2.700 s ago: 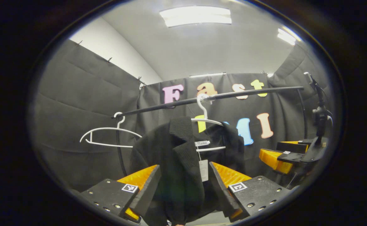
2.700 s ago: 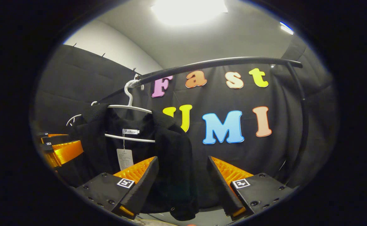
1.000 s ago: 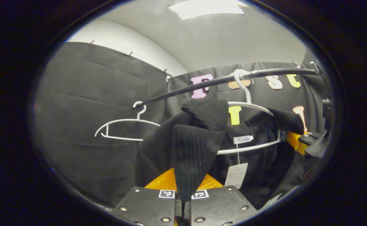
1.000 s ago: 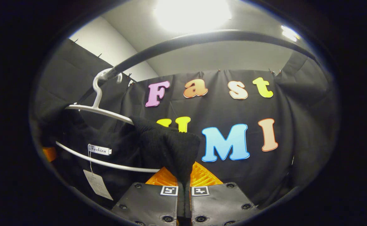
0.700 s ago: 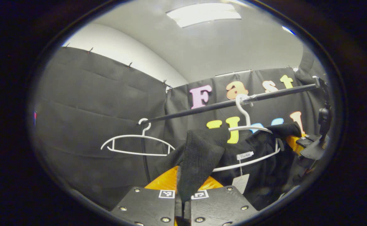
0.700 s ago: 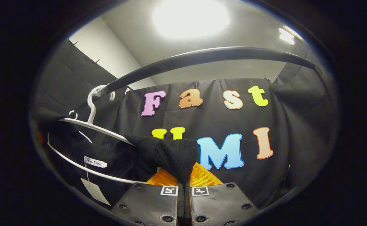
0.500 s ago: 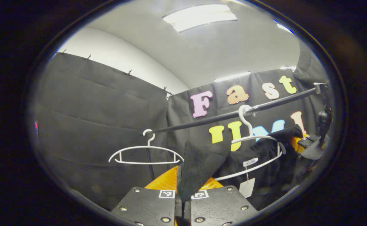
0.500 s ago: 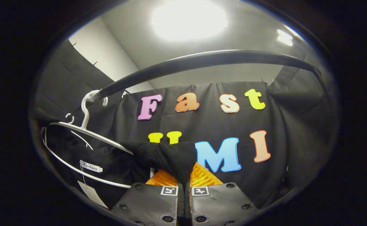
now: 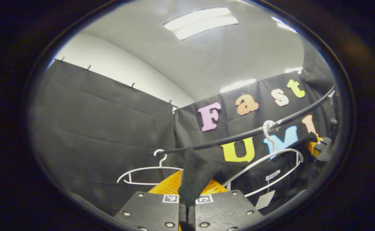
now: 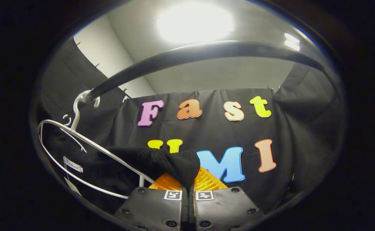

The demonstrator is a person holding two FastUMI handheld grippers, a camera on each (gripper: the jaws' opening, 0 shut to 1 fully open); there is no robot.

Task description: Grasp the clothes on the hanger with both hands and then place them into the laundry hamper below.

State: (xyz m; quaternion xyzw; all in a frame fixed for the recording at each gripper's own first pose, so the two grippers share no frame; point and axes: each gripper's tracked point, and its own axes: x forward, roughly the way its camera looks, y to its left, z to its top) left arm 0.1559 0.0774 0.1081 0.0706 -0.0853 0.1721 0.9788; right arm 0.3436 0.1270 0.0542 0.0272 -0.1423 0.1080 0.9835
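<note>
A black knit garment [image 9: 203, 168] is pinched at its shoulder by my left gripper [image 9: 187, 199], jaws shut on the cloth. The rest of it sags to the right over a white hanger [image 9: 270, 160] that hooks on the black rail [image 9: 238, 134]. In the right gripper view, my right gripper [image 10: 187, 187] is shut on the other shoulder of the black garment [image 10: 161, 162], which stretches left across the tilted white hanger [image 10: 78, 138]. The right gripper [image 9: 319, 147] also appears far right in the left gripper view, holding cloth. A neck label and a hang tag [image 9: 266, 199] dangle.
A second, bare white hanger [image 9: 145, 171] hangs on the rail's left end beside its upright post. The black rail [image 10: 190, 54] arcs close overhead in the right gripper view. A black camera mount [image 9: 333, 122] stands at the far right.
Both grippers closed on the garment's shoulders, then dropped and pulled outward. The garment now sits lower under the rail, stretched between them, and the hanger has tilted.
</note>
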